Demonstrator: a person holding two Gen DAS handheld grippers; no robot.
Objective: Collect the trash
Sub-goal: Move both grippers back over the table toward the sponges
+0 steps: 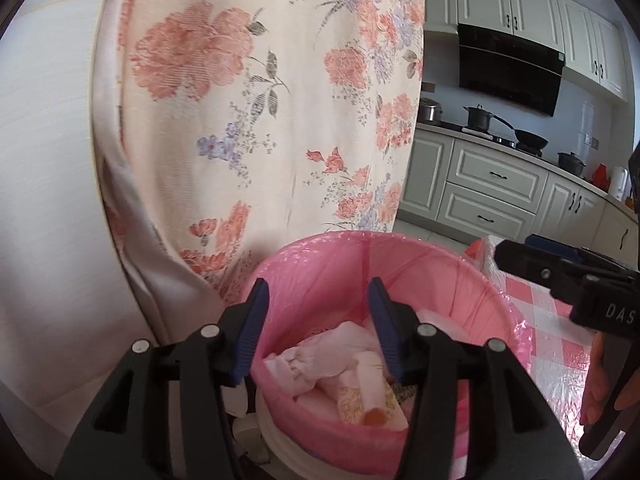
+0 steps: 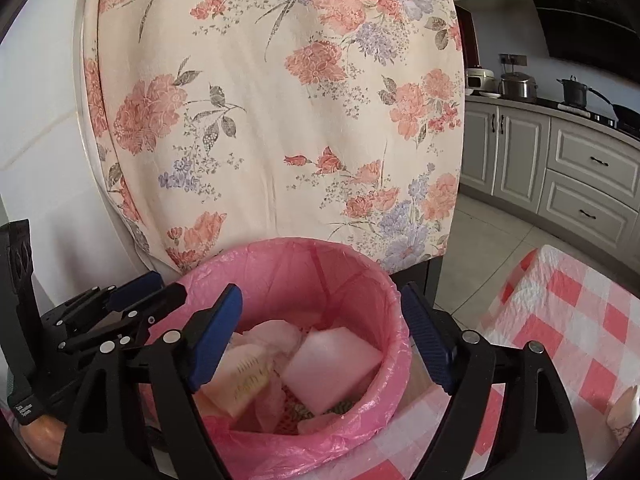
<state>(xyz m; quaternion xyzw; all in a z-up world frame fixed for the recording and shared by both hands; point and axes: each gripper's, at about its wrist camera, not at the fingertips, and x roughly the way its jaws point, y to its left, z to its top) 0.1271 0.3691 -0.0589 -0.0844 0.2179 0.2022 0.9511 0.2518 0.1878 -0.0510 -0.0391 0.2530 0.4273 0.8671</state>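
A bin lined with a pink bag (image 1: 472, 280) (image 2: 400, 320) stands below both grippers. Inside it lie crumpled white tissues (image 1: 320, 352), a tube-shaped wrapper (image 1: 370, 384) with an orange bit, a white foam block (image 2: 332, 364) and a printed packet (image 2: 244, 380). My left gripper (image 1: 318, 328) is open and empty, hovering over the bin's mouth; it also shows at the left of the right wrist view (image 2: 120, 316). My right gripper (image 2: 320, 344) is open and empty above the bin; it shows at the right edge of the left wrist view (image 1: 560, 272).
A floral cloth-covered object (image 1: 260, 100) (image 2: 280, 100) stands right behind the bin. A red-and-white checked tablecloth under clear plastic (image 1: 548, 328) (image 2: 568, 312) lies to the right. Kitchen cabinets (image 1: 488, 184) and pots on a stove (image 1: 500, 124) are far right.
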